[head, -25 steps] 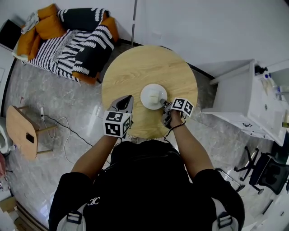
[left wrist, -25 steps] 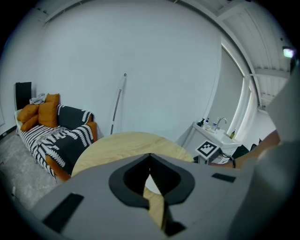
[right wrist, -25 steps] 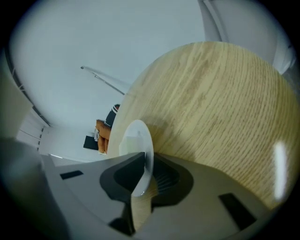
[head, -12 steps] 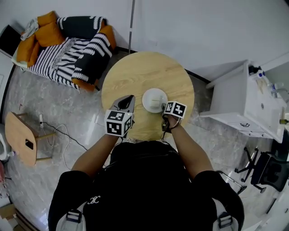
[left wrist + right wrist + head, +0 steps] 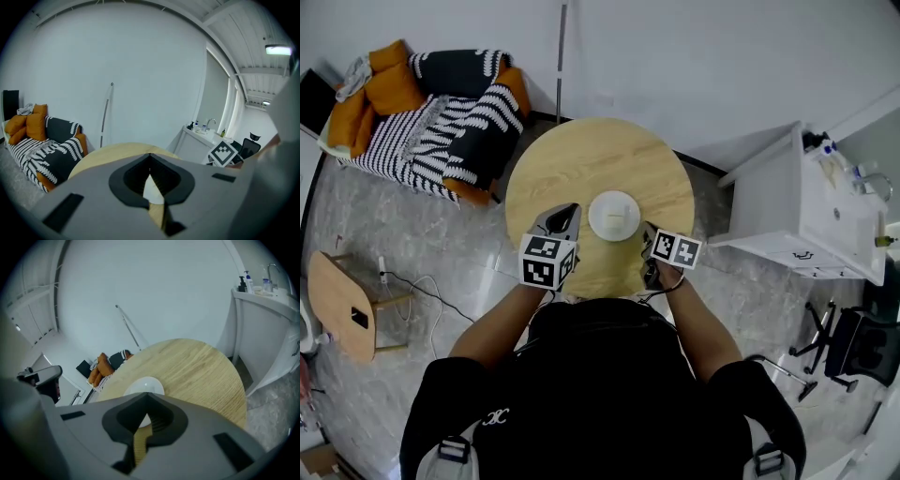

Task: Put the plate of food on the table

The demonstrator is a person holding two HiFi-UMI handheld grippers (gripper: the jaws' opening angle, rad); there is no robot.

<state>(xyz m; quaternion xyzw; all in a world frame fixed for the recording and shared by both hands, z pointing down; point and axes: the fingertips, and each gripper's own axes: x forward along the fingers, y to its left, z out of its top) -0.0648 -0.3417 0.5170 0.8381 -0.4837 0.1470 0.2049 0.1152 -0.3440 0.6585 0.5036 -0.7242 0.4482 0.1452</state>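
The plate sits flat on the round wooden tabletop, a little toward the person's side of the middle. A small pale bit shows at its centre, too small to say what food it is. Nothing touches the plate.

The right gripper is just beside the plate, on its right and toward the person, with its tip aimed at the rim but apart from it. In the right gripper view its jaws are together with nothing between them, and the plate lies on the wood just beyond the tip.

The left gripper is just beside the plate on its left, also clear of the rim. Its jaws meet at the tip in the left gripper view and hold nothing.

As I judge it, the placing step is done: the plate rests on its own and both grippers are empty. What is left is only the leaving. The next move calls for drawing both grippers back from the plate, toward the person, without nudging the rim. The right one needs the most care, since it is nearest the plate.
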